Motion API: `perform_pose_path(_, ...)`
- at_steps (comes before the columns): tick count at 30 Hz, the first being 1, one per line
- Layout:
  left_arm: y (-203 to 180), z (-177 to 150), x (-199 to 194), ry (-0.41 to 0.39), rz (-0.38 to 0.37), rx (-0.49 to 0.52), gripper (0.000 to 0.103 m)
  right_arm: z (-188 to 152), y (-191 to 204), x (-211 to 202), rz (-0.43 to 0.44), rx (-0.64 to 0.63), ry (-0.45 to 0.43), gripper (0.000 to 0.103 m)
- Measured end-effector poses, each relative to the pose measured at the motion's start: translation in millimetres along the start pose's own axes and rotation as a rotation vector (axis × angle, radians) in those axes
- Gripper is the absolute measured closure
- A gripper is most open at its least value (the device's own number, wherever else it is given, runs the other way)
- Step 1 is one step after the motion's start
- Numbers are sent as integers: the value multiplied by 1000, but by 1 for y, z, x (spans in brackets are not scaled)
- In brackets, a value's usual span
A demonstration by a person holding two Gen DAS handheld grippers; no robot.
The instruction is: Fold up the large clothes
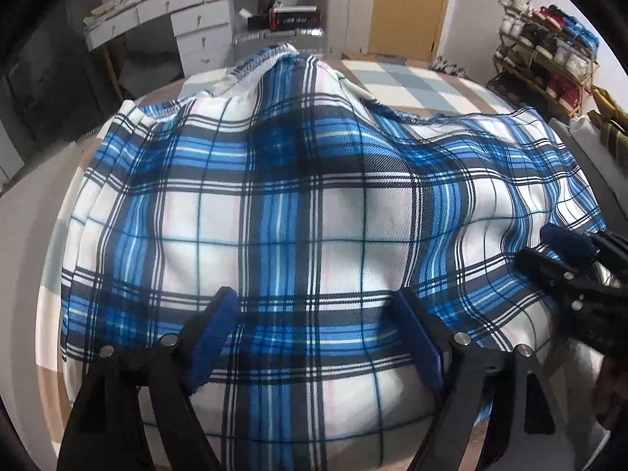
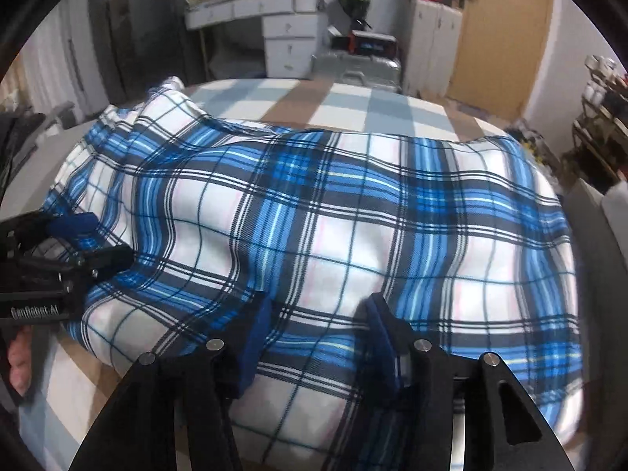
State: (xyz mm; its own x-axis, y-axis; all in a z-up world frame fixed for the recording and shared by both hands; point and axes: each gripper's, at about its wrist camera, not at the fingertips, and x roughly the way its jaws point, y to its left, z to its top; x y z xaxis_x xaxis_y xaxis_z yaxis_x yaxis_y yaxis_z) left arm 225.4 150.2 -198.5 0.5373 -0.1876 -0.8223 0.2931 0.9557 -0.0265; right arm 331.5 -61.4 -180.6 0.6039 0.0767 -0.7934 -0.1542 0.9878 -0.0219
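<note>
Plaid garment (image 1: 306,212): soft woven blue-white check, rumpled over checked bedcover (image 1: 412,82).

Woven plaid cloth (image 1: 314,212), matt, fine twill ribbing, soft rumples. Bed cover (image 2: 353,98) beneath, matt checked fabric. Left gripper (image 1: 318,333): matt black plastic arms, shiny round metal rivets, fuzzy blue pads (image 1: 214,337). Right gripper (image 2: 318,337) alike. Smooth wooden door (image 1: 408,4); white painted drawers (image 1: 200,35), slight sheen.
</note>
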Motion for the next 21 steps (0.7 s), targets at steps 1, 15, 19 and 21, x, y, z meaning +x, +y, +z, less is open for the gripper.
perform_pose_path(1, 2, -3, -1, -23, -6, 5, 21, 2, 2, -8, 10, 9, -29, 55)
perform_pose_path(15, 19, -7, -8, -69, -74, -62, 18, -9, 47, -37, 56, 18, -102, 50)
perform_pose_path(19, 14, -7, -7, -61, -49, -43, 18, -24, 60, -19, 43, 12, 3, 43)
perform_pose_path(21, 14, -7, -7, -60, -43, -38, 18, -24, 57, -22, 30, 15, -14, 43)
